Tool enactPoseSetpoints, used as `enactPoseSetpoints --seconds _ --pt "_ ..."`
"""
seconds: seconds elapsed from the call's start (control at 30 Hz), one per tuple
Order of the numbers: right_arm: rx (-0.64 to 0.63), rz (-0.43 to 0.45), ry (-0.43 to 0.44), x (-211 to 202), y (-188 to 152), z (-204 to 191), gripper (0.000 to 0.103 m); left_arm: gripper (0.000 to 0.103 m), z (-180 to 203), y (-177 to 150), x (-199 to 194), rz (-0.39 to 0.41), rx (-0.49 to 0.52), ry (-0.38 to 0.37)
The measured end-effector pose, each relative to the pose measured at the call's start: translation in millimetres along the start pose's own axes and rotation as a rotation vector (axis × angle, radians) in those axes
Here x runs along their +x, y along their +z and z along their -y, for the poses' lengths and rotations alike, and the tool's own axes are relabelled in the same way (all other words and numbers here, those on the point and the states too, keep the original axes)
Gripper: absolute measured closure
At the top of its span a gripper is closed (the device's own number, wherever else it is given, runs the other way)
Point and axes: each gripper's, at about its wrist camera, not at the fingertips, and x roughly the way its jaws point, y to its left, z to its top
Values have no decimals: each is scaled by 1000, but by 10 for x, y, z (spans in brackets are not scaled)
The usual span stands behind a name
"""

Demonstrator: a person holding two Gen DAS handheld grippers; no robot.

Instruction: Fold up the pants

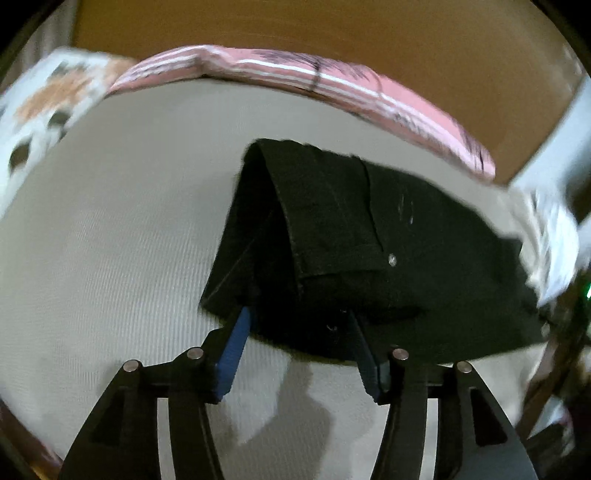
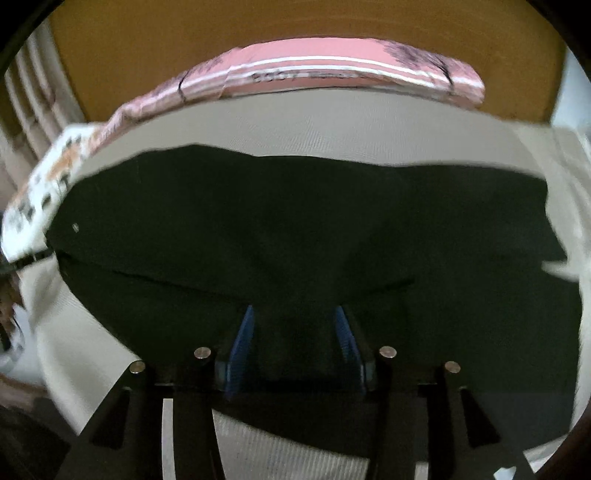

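Observation:
Black pants [image 1: 369, 236] lie on a light grey bed sheet [image 1: 110, 240], lifted at the near edge. A waistband with a small rivet and a turned-over corner shows in the left wrist view. My left gripper [image 1: 301, 314] has its blue-padded fingers [image 1: 236, 343] in the near edge of the cloth, jaws part closed on a bunch of fabric. In the right wrist view the pants [image 2: 295, 221] fill the middle. My right gripper [image 2: 295, 314] pinches a raised fold of the cloth between its blue pads [image 2: 243, 332].
A pink striped pillow [image 1: 332, 85] lies along the far side of the bed, also in the right wrist view [image 2: 332, 70]. A white patterned cloth [image 1: 48, 107] sits at the far left. A brown headboard [image 1: 332, 29] stands behind. White fabric [image 1: 546, 236] lies at the right.

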Motion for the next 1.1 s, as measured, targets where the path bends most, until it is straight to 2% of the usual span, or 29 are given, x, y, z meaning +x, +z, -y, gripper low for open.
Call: enactPoseSetpoints --seconds 0.1,0.23,0.43,0.6,0.7,0.83,0.87,0.9,0.93,1.0,1.1 --pt "129 9 52 -70 -88 216 59 47 -41 -96 -91 13 -127 -114" --pt "342 40 121 -41 -164 573 58 47 53 -159 -34 1 -190 -217" --pt "570 92 199 69 -160 946 58 47 157 -179 194 -34 -276 -314" --pt "699 98 258 240 -117 1120 58 47 92 -196 315 -43 -347 -317" --pt "733 113 275 297 -63 1169 58 47 38 -179 346 -37 -377 -320" --pt "782 140 296 360 62 1251 58 48 -56 -89 347 5 -434 -306" --pt "786 146 289 370 93 1269 59 51 -79 -49 331 20 -442 -294" --pt "789 151 283 380 123 1282 61 66 -101 -24 339 30 -444 -285" --pt "796 153 286 403 159 1302 64 77 -119 15 338 35 -441 -263" --pt "823 155 299 443 178 1384 64 82 -154 84 367 31 -433 -239" --pt "847 156 306 486 187 1446 77 84 -145 184 368 28 -403 -208"
